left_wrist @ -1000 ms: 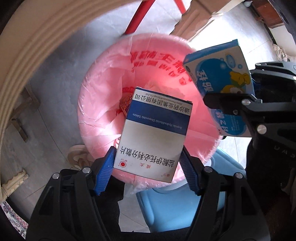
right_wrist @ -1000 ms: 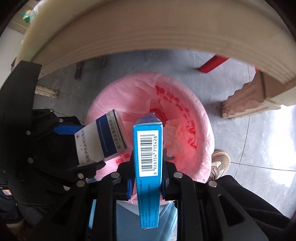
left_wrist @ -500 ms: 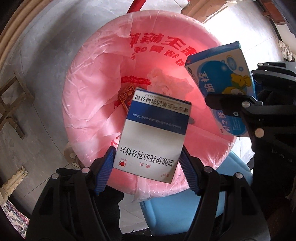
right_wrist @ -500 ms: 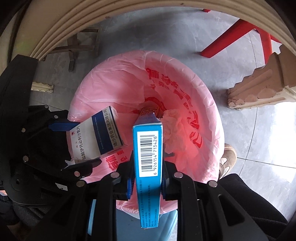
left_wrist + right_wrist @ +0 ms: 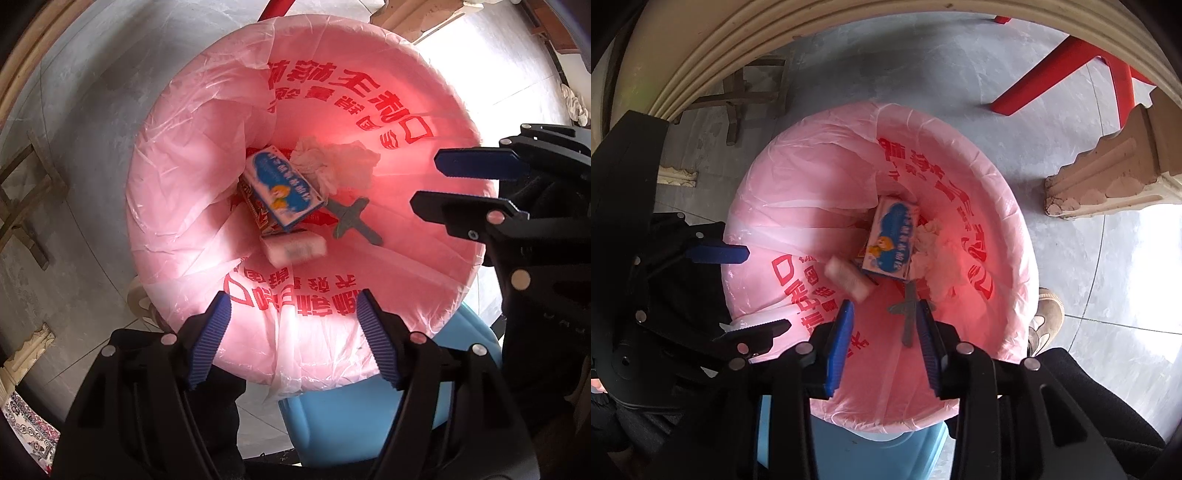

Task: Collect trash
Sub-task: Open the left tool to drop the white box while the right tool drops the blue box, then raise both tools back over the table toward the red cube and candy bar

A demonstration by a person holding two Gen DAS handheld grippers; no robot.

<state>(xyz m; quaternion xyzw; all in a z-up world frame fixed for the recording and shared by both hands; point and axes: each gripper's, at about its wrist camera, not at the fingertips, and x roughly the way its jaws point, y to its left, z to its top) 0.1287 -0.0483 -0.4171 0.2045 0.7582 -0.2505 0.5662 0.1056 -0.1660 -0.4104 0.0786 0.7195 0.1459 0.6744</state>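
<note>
A blue bin lined with a pink bag (image 5: 207, 155) (image 5: 798, 177) sits below both grippers. Inside lie a blue cartoon box (image 5: 284, 190) (image 5: 892, 242), crumpled tissue (image 5: 336, 162) (image 5: 938, 251) and a grey cross-shaped piece (image 5: 351, 218) (image 5: 908, 314). A white box (image 5: 293, 251) (image 5: 847, 280) is blurred, falling into the bag. My left gripper (image 5: 293, 339) is open and empty over the bin's near rim; it also shows in the right wrist view (image 5: 750, 290). My right gripper (image 5: 884, 343) is open and empty, and shows in the left wrist view (image 5: 439, 181).
The bin stands on a grey tiled floor (image 5: 923, 74). A red chair leg (image 5: 1045, 81) and a carved stone table foot (image 5: 1108, 177) stand beyond it. A cream curved table edge (image 5: 738, 48) arcs overhead. A shoe (image 5: 1047, 314) is beside the bin.
Both grippers have opened and let go of their boxes. The blue cartoon box now lies in the bag and the white box is dropping in. Both grippers moved closer over the bin.
</note>
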